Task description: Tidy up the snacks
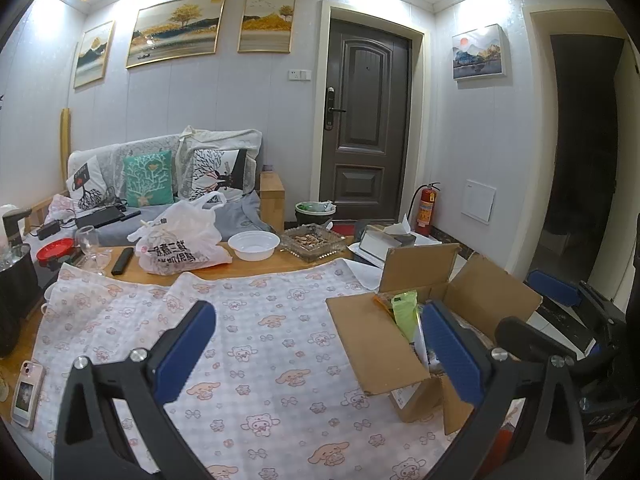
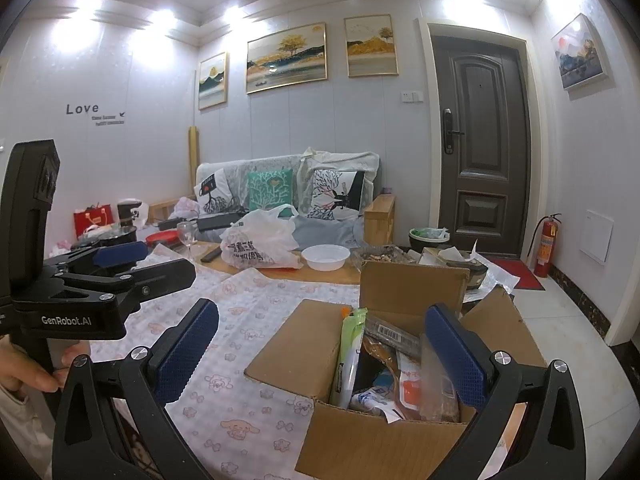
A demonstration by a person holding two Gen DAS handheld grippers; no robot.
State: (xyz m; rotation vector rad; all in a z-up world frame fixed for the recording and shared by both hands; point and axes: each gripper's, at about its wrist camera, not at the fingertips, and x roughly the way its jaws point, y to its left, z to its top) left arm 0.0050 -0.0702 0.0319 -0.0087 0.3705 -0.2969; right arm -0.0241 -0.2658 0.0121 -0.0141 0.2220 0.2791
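An open cardboard box stands on the patterned tablecloth, at the table's right end. Several snack packets stick out of it: a green one, a dark one with a barcode and an orange-white one. My right gripper hovers open over the box's near-left side, its right pad above the packets. My left gripper is open above the cloth, left of the box, with nothing between its pads. A hand holds the left gripper.
Behind the cloth lie a printed plastic bag, a white bowl, a glass dish, a wine glass, a remote and a tissue box. A phone lies at the near left edge. A sofa stands beyond.
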